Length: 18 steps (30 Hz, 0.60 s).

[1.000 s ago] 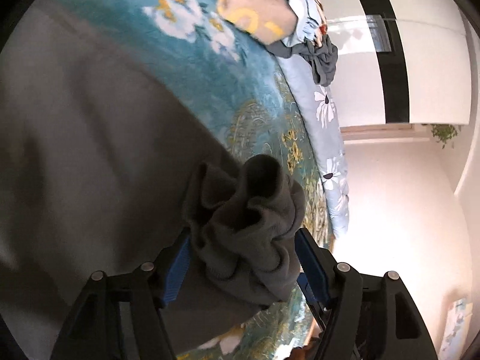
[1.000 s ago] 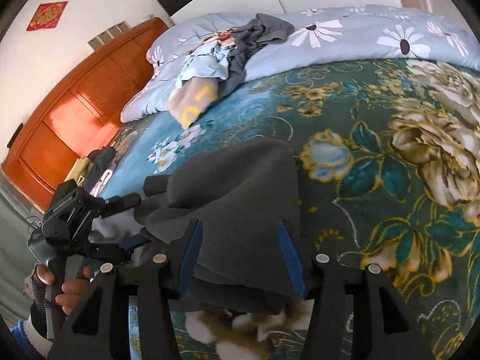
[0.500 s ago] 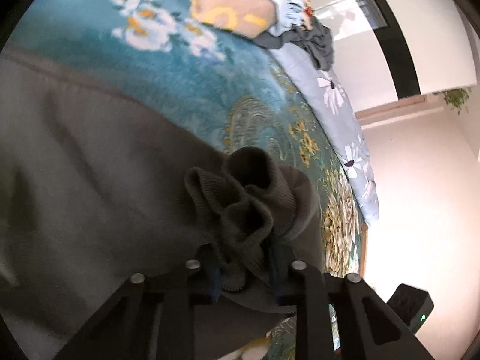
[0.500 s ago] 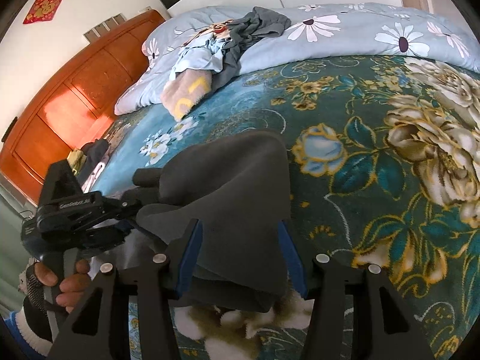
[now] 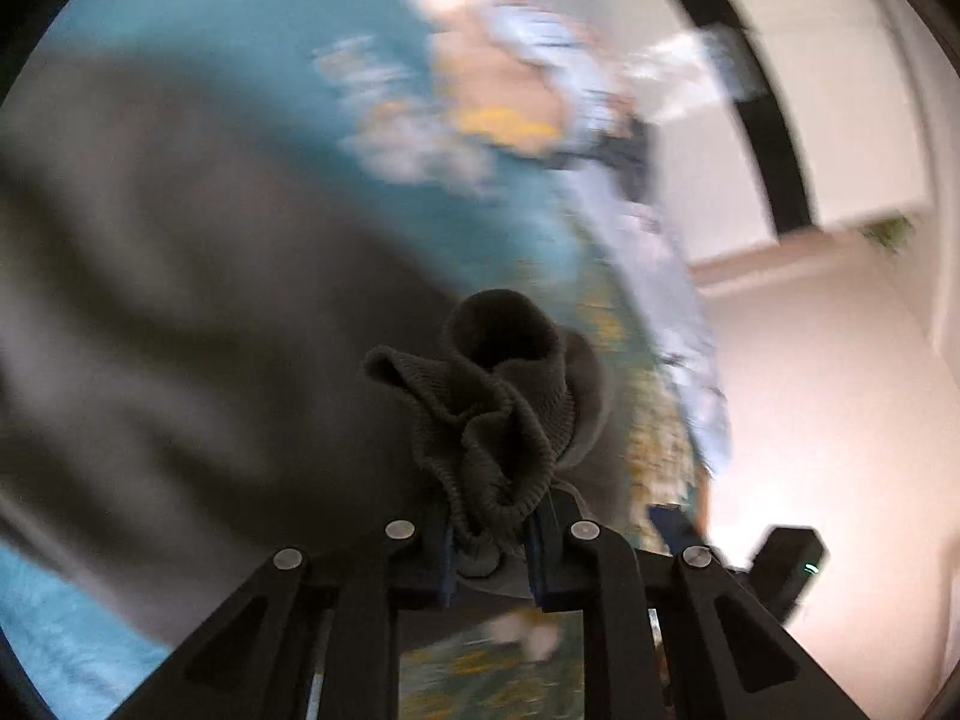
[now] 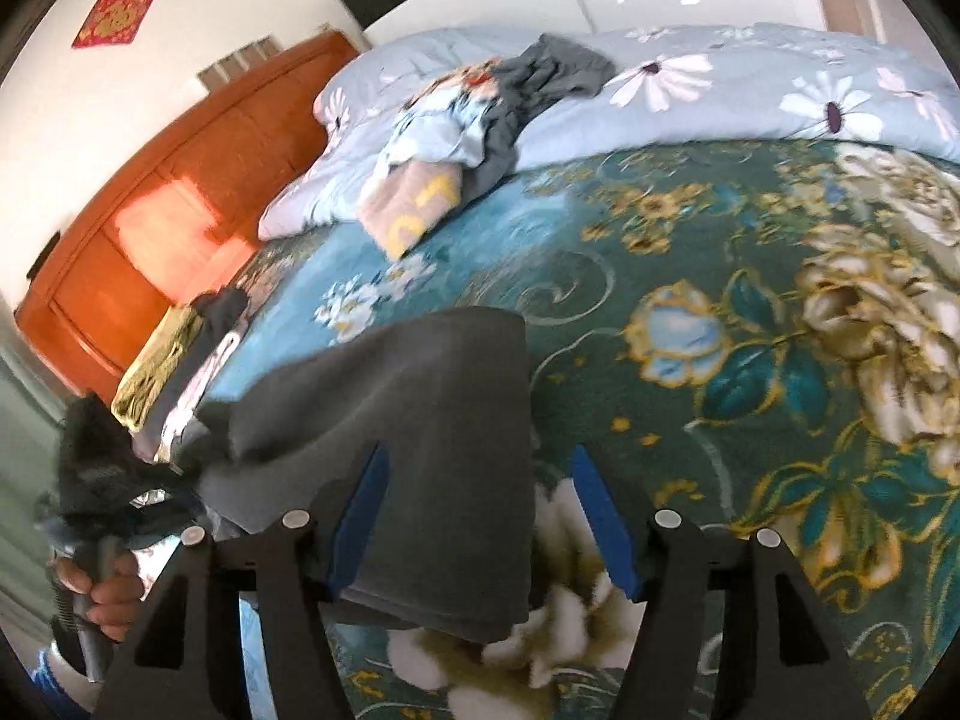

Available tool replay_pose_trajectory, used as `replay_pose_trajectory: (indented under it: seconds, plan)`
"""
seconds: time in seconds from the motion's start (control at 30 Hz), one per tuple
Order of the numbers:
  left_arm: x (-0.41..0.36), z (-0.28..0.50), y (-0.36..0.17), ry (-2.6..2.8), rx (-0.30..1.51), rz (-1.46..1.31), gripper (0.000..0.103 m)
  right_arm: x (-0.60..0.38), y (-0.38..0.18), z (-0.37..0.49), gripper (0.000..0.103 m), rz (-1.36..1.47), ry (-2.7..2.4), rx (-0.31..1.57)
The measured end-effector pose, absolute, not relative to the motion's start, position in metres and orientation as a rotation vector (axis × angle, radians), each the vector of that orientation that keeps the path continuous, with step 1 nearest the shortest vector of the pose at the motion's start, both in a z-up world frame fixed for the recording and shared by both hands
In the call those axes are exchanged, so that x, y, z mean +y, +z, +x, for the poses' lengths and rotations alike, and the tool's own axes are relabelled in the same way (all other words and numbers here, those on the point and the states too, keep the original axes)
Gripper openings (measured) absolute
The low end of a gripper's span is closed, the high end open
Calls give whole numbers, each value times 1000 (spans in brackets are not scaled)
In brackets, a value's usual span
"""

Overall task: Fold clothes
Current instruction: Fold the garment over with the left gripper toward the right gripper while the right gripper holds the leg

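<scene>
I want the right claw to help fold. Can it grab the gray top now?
Probably yes. The right claw is open with the gray top lying between its fingers, nothing covering it. The left claw already pinches a bunched cuff.

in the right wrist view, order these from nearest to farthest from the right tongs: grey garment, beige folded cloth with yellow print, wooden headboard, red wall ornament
1. grey garment, lying between the open right tongs, toward the left finger.
2. beige folded cloth with yellow print, up the bed, left of centre.
3. wooden headboard, beyond the bed, far left.
4. red wall ornament, on the wall at the top left.
</scene>
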<state>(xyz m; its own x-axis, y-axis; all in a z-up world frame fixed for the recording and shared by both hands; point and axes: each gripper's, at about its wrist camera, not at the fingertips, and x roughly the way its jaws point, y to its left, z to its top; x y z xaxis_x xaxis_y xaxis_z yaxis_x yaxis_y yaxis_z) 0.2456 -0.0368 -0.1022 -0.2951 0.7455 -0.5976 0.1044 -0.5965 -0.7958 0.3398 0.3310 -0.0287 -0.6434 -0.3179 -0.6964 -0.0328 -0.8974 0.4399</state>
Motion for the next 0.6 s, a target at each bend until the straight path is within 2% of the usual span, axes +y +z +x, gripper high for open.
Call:
replay_pose_trajectory:
  seconds: [0.13,0.3,0.4,0.6]
  plan:
    - [-49,252,-127,1889,-1175,-1528,20,309,-31,332,65,1244,-2577,-596]
    - [-46,254,-118,1930,-1106,-1522,23,273,-26,315,65,1228,-2518,-430]
    - [-45,256,-107,1962,-1055,-1496,23,268,-45,300,65,1343,-2542,-336]
    - [-36,247,-99,2016,-941,-1497,24,287,-80,300,65,1444,-2520,-475]
